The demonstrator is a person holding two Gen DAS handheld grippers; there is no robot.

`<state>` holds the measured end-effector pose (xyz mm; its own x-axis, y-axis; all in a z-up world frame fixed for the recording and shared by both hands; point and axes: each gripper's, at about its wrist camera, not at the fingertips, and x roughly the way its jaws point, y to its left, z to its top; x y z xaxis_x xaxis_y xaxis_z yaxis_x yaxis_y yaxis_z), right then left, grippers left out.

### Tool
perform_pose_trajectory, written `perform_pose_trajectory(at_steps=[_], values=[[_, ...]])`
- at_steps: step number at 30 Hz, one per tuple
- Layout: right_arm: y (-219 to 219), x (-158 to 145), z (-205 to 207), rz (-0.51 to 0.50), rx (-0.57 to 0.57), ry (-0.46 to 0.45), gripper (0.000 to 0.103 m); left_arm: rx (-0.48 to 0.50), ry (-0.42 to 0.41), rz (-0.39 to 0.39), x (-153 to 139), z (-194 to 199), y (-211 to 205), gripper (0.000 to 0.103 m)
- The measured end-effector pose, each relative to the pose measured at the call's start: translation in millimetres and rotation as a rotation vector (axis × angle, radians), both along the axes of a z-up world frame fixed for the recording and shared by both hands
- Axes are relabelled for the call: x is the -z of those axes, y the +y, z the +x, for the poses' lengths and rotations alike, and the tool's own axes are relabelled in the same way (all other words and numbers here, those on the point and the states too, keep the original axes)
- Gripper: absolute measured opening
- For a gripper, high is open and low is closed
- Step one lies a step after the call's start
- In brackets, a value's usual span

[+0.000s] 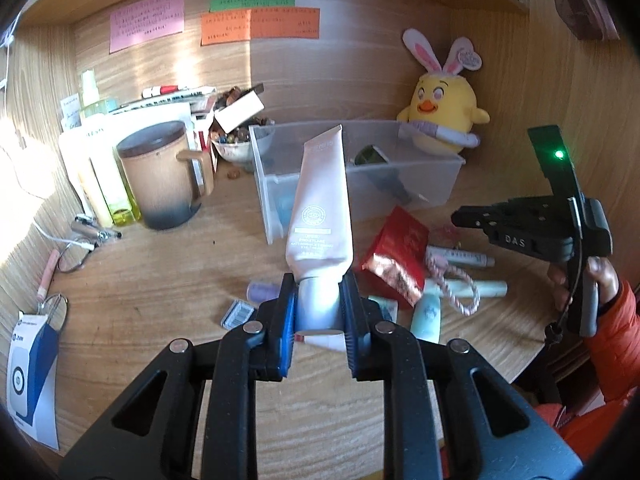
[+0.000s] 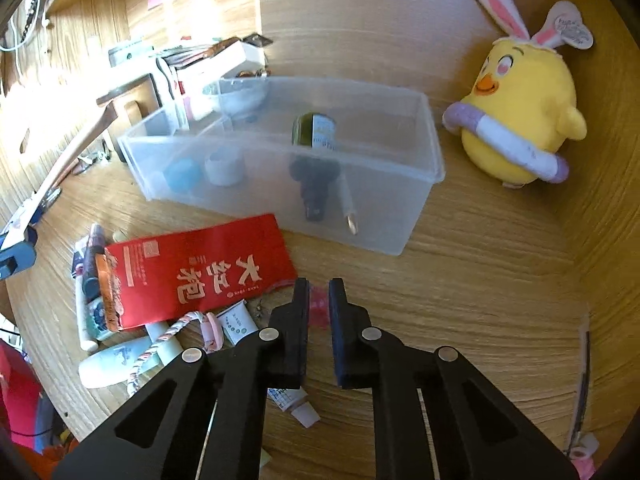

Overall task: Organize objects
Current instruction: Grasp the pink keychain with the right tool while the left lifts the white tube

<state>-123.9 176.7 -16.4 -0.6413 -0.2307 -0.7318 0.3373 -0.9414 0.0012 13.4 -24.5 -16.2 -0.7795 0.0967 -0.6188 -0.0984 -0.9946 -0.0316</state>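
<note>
My left gripper is shut on the silver cap of a pale pink cream tube and holds it upright above the desk, in front of the clear plastic bin. The bin holds a dark green dropper bottle, a blue jar and a white jar. My right gripper hovers over the desk with its jaws a narrow gap apart around a small pink-red object. I cannot tell if they press on it. The right gripper body shows in the left wrist view.
A red tea packet, several small tubes and a braided cord lie left of the right gripper. A yellow chick plush sits at the back right. A brown mug, bottles and a bowl of beads stand at the back left.
</note>
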Motion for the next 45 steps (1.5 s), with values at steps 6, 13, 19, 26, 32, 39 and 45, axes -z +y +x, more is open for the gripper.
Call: perform_pose_trajectory(at_steps=[6, 13, 19, 26, 32, 39, 45], values=[[8.1, -8.6, 0.1, -0.002, 0.005, 0.024, 0.009, -0.018, 0.031, 0.021, -11.6, -17.6, -6.0, 0.021], [-4.4, 12.5, -1.2, 0.084, -0.044, -0.038, 0.026, -0.022, 0.051, 0.038, -22.5, -44.9, -9.5, 0.021], [-3.6, 20.4, -9.1, 0.06, -0.055, -0.062, 0.021, -0.012, 0.062, 0.029, -30.0, -69.3, -4.2, 0.021], [2.1, 7.7, -3.2, 0.041, -0.037, -0.009, 0.02, 0.004, 0.056, 0.039, -37.6, -101.7, 2.5, 0.021], [10.6, -28.5, 1.4, -0.022, -0.032, 0.073, 0.02, 0.004, 0.046, 0.047, -41.1, -125.5, 6.7, 0.021], [12.8, -76.5, -6.3, -0.084, -0.021, 0.186, 0.02, -0.009, 0.041, 0.057, -45.4, -147.4, 7.4, 0.021], [13.7, -110.3, -18.6, -0.124, -0.009, 0.268, 0.02, -0.013, 0.038, 0.054, -49.0, -161.2, 6.7, 0.021]])
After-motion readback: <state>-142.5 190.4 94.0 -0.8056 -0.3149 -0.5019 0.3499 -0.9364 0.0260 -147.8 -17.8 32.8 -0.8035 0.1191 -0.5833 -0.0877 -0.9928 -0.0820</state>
